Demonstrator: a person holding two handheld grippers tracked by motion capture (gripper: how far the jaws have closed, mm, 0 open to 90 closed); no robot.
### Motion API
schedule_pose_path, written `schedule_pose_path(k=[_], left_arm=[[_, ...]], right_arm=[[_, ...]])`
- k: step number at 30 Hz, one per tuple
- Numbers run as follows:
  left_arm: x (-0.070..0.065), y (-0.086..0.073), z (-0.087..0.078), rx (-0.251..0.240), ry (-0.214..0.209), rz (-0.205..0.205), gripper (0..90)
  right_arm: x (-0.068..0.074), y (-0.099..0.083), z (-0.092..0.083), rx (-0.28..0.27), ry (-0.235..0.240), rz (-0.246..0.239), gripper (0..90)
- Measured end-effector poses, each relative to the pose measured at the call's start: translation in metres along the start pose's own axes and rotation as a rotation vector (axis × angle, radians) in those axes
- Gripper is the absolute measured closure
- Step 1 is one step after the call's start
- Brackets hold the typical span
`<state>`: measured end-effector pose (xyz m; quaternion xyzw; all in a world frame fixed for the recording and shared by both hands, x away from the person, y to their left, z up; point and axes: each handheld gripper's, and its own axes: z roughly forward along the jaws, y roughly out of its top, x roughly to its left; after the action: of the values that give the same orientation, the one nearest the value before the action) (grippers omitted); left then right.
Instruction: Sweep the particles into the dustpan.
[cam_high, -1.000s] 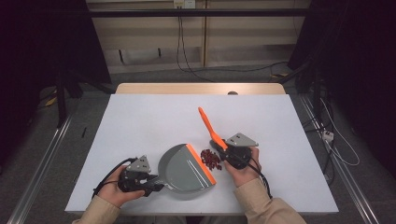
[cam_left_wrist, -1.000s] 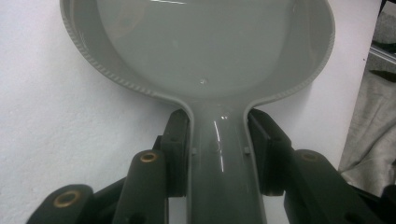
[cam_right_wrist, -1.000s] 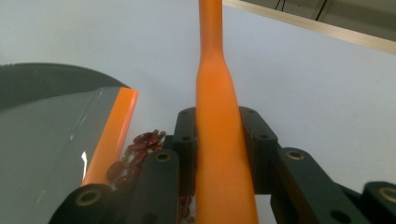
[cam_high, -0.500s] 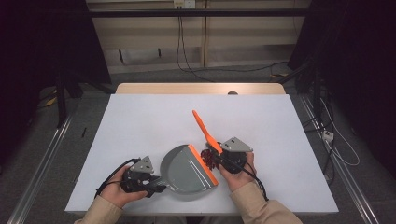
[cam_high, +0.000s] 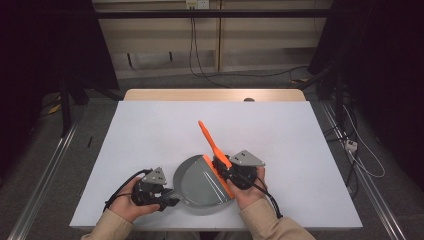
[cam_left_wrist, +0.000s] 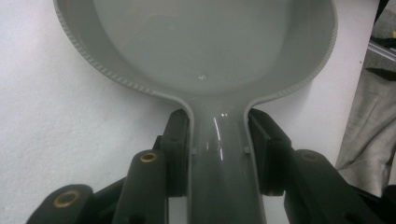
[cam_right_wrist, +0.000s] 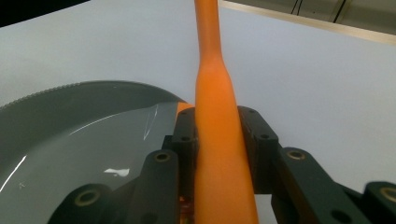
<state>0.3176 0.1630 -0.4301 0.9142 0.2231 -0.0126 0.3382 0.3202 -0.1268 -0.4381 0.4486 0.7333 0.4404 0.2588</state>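
- The grey dustpan (cam_high: 200, 187) lies flat on the white desk (cam_high: 150, 130), near the front edge, between the two hands of the person.
- The left gripper (cam_high: 167, 200) is at the left of the pan. Its jaws are clenched on the pan's handle (cam_left_wrist: 219, 154), one black pad on each side, as the left gripper view shows.
- In that same view the round bowl of the dustpan (cam_left_wrist: 201, 42) is ahead of the jaws and its inside looks smooth and bare, with only small light reflections.
- The right gripper (cam_high: 225, 172) is at the right side of the pan, just beside its orange lip (cam_high: 220, 177).
- Its jaws are grasping the orange brush (cam_high: 212, 145) around the thick lower part of the handle (cam_right_wrist: 219, 154); both pads press against it in the right gripper view.
- The thin end of the brush handle points away from the person and a little to the left, tilted up over the desk.
- The head of the brush is hidden by the gripper, so I cannot tell whether the bristles touch the pan.
- The left hand (cam_high: 127, 205) and the right hand (cam_high: 250, 192) each hold their gripper from behind, with beige sleeves (cam_high: 270, 225) coming in from the bottom.
- A black cable (cam_high: 117, 192) makes a loop at the left gripper.
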Motion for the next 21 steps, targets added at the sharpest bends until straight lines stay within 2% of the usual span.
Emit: schedule_pose_path(k=[2,6,9,11,13,17,18,21], left_arm=[[0.001,0.000,0.000,0.004,-0.002,0.009,62.8],[0.001,0.000,-0.001,0.007,-0.001,0.010,62.8],[0.001,0.000,-0.002,0.007,0.001,0.007,62.8],[0.002,-0.001,-0.001,-0.003,-0.005,-0.001,62.8],[0.002,-0.001,-0.001,-0.002,-0.005,-0.001,62.8],[0.001,-0.002,-0.001,-0.005,0.000,-0.009,62.9],[0.002,-0.002,-0.001,-0.005,0.001,-0.008,62.8],[0.002,-0.003,-0.001,-0.008,-0.002,-0.012,62.9]], right_arm=[[0.003,0.000,0.001,-0.003,0.014,0.012,70.7],[0.011,0.001,0.003,-0.013,0.022,0.000,70.7],[0.016,0.002,0.004,-0.018,0.029,-0.013,70.7],[0.017,0.003,0.003,-0.029,0.037,-0.003,70.8],[0.019,0.006,0.002,-0.038,0.061,0.010,71.0],[0.027,0.011,0.001,-0.056,0.110,0.004,71.1],[0.027,0.013,0.000,-0.064,0.125,0.012,71.0],[0.020,0.019,-0.004,-0.090,0.119,0.027,71.0]])
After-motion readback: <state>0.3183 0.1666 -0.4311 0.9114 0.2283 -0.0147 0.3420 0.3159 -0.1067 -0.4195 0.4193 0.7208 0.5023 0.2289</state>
